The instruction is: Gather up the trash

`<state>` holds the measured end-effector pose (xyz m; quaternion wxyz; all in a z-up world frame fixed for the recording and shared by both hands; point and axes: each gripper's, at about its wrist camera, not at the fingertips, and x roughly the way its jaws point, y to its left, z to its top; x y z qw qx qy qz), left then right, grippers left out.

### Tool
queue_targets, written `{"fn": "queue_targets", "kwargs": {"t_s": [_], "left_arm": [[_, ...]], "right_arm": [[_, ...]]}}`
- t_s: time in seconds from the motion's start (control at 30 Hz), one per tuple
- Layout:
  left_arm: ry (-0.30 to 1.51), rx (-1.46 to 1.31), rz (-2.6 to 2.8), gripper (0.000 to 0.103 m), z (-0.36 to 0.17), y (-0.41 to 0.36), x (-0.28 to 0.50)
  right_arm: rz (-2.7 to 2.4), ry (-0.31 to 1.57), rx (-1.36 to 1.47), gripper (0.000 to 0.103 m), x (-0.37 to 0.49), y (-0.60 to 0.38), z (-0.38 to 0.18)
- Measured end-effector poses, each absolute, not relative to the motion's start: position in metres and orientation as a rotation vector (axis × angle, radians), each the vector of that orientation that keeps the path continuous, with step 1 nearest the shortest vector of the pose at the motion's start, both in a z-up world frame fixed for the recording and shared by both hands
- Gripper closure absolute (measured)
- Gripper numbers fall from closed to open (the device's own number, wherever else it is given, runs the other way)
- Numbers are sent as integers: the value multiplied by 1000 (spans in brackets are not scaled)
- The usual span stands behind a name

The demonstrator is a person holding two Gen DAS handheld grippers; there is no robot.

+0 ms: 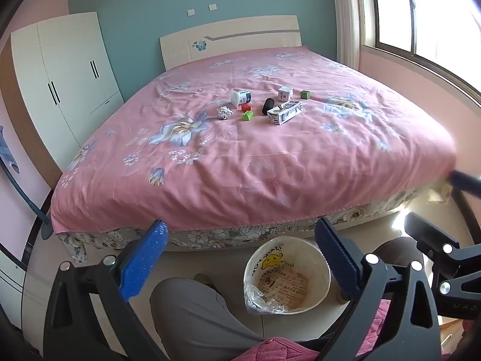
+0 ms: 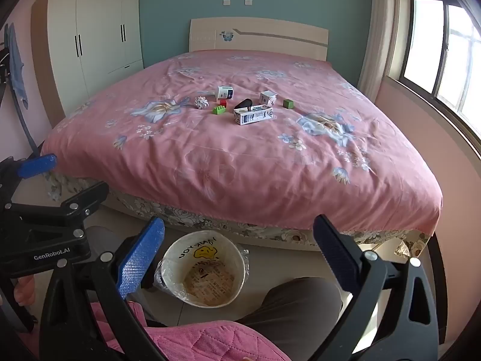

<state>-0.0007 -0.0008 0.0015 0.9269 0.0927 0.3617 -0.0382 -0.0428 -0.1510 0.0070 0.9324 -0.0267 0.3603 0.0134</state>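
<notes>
A: Your left tool [image 1: 240,240] is spread wide with nothing between its blue pads, low in the left wrist frame. Your right tool [image 2: 239,237] is spread the same way and holds nothing.

B: And the trash?

A: It sits mid-frame on the pink bed [image 1: 270,174]: a crumpled paper ball [image 1: 225,112], a long carton [image 1: 284,113] lying flat, a small white box [image 1: 285,93] and a tipped white cup [image 1: 240,97], mixed with a dark cylinder [image 1: 268,106] and toy blocks [image 1: 248,115].

B: The bin?

A: The lined bin [image 1: 312,248] stands on the floor at the bottom of the frame, below your tools, beside your knee.
</notes>
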Motion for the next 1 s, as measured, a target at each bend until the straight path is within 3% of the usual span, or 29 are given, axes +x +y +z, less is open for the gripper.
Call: {"fn": "queue_targets", "kwargs": {"t_s": [1.0], "left_arm": [[733, 194, -81, 3, 3, 0, 1]], "right_arm": [[25, 736, -60, 6, -43, -150, 7]]}}
